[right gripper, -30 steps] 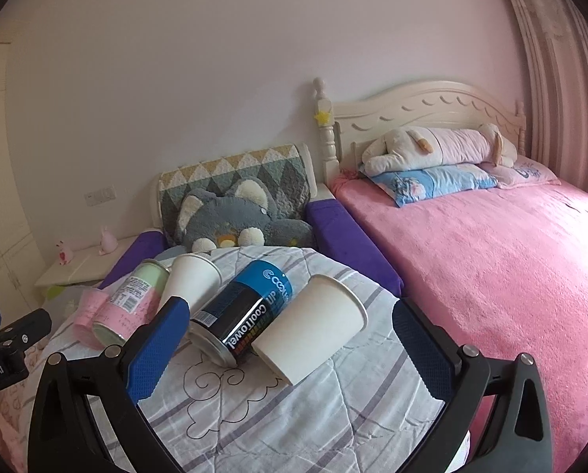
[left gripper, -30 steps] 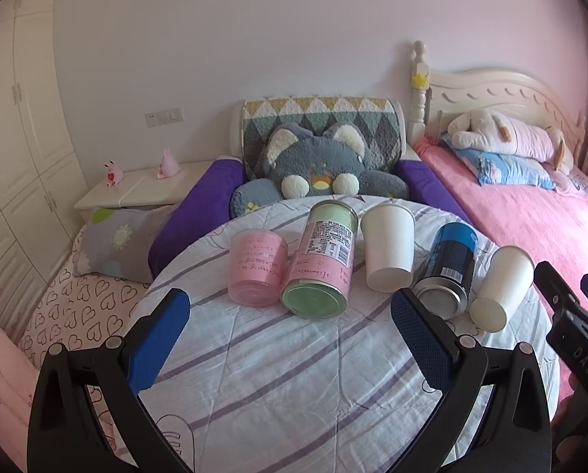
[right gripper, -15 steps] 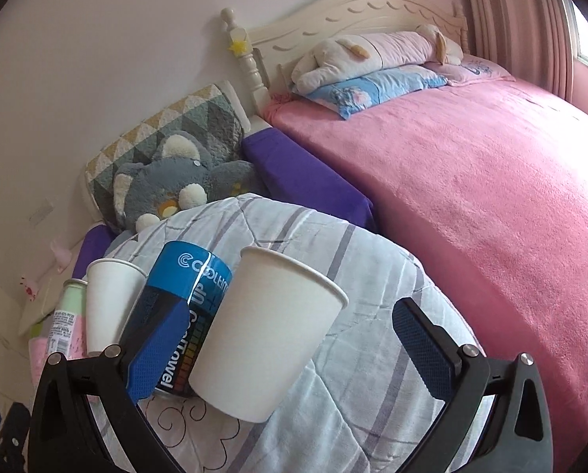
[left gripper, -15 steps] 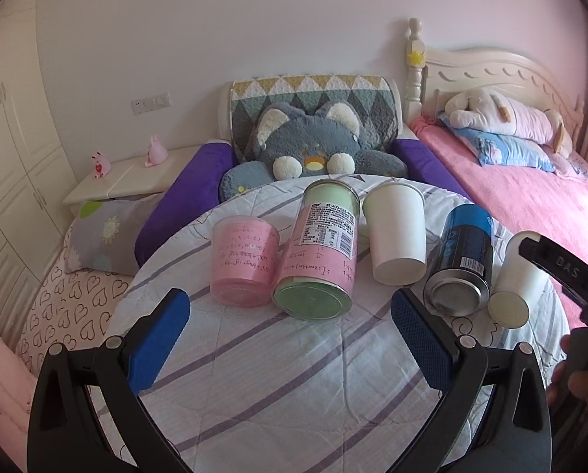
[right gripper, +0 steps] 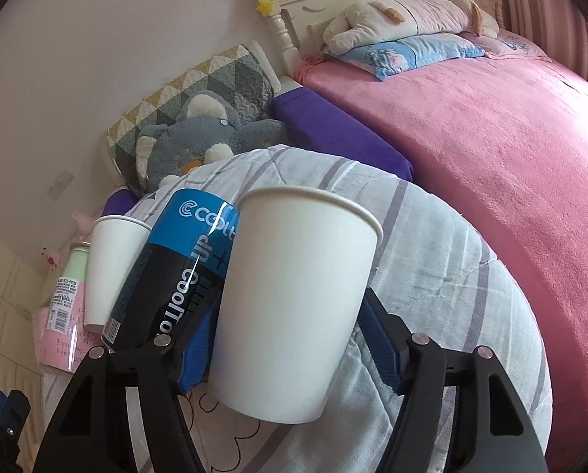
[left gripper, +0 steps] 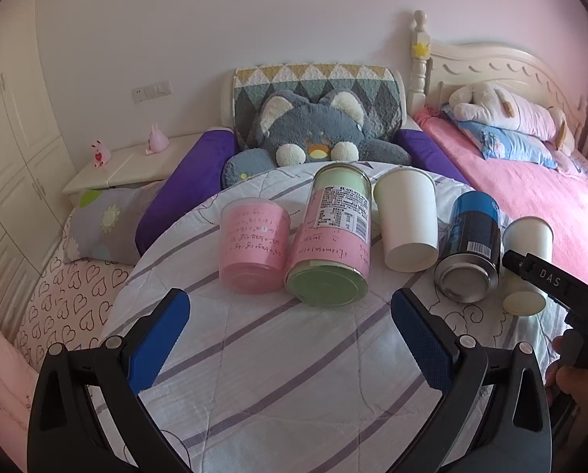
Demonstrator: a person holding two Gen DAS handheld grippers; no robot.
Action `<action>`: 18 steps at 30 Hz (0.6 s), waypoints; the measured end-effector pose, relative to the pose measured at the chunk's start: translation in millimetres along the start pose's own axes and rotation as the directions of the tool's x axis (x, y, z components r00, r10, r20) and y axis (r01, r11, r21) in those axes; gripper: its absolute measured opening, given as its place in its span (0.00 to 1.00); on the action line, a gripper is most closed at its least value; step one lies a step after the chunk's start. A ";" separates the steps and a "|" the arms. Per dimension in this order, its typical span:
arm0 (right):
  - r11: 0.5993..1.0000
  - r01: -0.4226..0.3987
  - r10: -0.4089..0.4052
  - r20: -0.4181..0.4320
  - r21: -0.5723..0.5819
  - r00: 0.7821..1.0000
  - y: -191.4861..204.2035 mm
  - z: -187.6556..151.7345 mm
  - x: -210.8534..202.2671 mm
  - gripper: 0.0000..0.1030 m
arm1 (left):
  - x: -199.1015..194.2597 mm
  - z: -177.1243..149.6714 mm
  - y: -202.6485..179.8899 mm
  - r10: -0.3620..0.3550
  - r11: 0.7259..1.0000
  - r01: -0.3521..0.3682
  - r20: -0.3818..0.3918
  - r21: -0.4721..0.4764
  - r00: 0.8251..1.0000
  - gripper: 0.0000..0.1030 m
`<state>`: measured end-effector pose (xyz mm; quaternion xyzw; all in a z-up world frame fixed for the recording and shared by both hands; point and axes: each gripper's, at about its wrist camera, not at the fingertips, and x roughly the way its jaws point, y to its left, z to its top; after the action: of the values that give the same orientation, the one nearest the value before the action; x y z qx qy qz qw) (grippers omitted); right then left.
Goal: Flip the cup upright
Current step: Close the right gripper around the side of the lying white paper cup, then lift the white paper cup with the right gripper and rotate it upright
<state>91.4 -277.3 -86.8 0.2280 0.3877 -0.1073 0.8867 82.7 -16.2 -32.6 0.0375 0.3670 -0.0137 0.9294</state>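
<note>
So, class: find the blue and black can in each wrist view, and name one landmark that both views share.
Left wrist view: the blue and black can lies right of centre, between two white paper cups.
Right wrist view: the can lies left of centre, against the big paper cup between the right gripper fingers.
Shared landmark: the grey plush cat.

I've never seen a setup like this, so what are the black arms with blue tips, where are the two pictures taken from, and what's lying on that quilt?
They are two hand-held grippers, each with a camera looking along its blue-padded jaws. In the left wrist view the left gripper hangs open above the striped quilt. Lying on their sides there: a pink cup, a green-lidded jar, a white paper cup and a blue can. In the right wrist view the right gripper has its jaws against both sides of another paper cup, at the row's right end.
</note>
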 end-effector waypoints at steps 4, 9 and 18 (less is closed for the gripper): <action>0.999 0.016 -0.014 0.029 -0.049 0.999 1.7 -2.6 -17.2 0.64 | -10.1 -4.4 6.5 -0.009 1.000 0.009 -0.007 -0.011 1.000 1.00; 0.994 -0.032 0.037 0.052 -0.103 0.998 7.0 -18.9 -56.2 0.64 | -28.7 -14.3 20.7 0.009 1.000 -0.009 -0.002 -0.011 1.000 1.00; 0.956 -0.196 0.190 -0.050 -0.216 0.981 67.5 -82.4 -87.0 0.64 | -54.4 -47.7 60.2 0.056 0.997 -0.058 -0.052 -0.049 0.997 1.00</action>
<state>4.7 -177.0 -50.1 0.1665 0.3857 0.0265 0.9071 13.6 47.5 -26.5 0.0248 0.3894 0.0230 0.9204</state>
